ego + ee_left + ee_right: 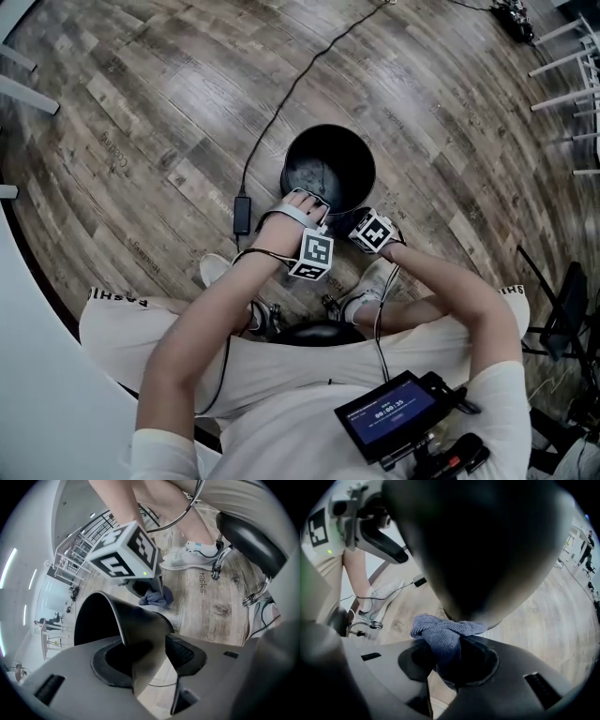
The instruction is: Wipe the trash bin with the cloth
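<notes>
The black trash bin (287,167) stands on the wooden floor in front of the seated person. My left gripper (310,200) is at the bin's near rim; in the left gripper view the bin wall (129,618) runs between the jaws of the left gripper (154,656), with a gap on the right side, so it is open. My right gripper (358,220) is low against the bin's outer wall (478,550). It is shut on a blue cloth (440,632), bunched between the jaws and touching the bin. The cloth (153,597) also shows under the right gripper's marker cube (124,550).
A black cable with a power adapter (242,214) lies on the floor left of the bin. The person's shoes (217,270) and a black stool (314,333) are close behind the bin. White furniture legs (562,89) stand at the far right, a white surface edge (37,375) at left.
</notes>
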`<state>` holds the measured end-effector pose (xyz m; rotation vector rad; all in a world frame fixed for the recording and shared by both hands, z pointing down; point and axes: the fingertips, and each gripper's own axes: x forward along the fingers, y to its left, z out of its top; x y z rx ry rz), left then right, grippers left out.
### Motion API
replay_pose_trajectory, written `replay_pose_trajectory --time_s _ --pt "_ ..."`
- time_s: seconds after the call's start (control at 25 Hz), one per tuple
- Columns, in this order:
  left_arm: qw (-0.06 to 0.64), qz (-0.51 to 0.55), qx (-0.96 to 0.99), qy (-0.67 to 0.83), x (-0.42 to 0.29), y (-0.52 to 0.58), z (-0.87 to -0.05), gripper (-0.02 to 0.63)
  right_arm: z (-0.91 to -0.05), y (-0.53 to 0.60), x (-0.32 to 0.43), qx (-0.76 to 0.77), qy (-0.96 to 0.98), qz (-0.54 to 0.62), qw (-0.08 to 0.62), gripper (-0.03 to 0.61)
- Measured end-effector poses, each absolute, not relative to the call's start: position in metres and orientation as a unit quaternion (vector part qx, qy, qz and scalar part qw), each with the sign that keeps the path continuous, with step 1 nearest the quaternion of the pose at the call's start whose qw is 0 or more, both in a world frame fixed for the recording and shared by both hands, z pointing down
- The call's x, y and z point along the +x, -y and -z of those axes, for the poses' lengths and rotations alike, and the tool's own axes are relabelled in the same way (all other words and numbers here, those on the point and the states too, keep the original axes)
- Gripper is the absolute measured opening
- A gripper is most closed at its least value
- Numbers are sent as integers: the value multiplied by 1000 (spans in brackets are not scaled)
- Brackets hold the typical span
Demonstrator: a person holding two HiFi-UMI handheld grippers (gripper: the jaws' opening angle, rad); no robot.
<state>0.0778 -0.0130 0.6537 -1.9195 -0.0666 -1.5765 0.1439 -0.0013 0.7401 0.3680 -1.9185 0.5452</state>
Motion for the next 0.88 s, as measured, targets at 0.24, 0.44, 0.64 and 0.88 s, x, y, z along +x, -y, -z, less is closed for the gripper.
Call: replay_pose_trajectory --time_s 0.24,0.44,0.64,0.88 --pt "326 599 -731 9 56 29 -649 207 -654 -9 134 178 827 -222 484 95" --pt "335 609 -719 20 57 23 -650 171 -602 8 136 242 841 -225 429 95" --pt "344 611 -713 28 61 12 -652 140 -601 27 138 255 841 -197 435 97" --pt "330 615 -715 36 65 8 -656 127 -646 31 140 224 832 -178 475 95"
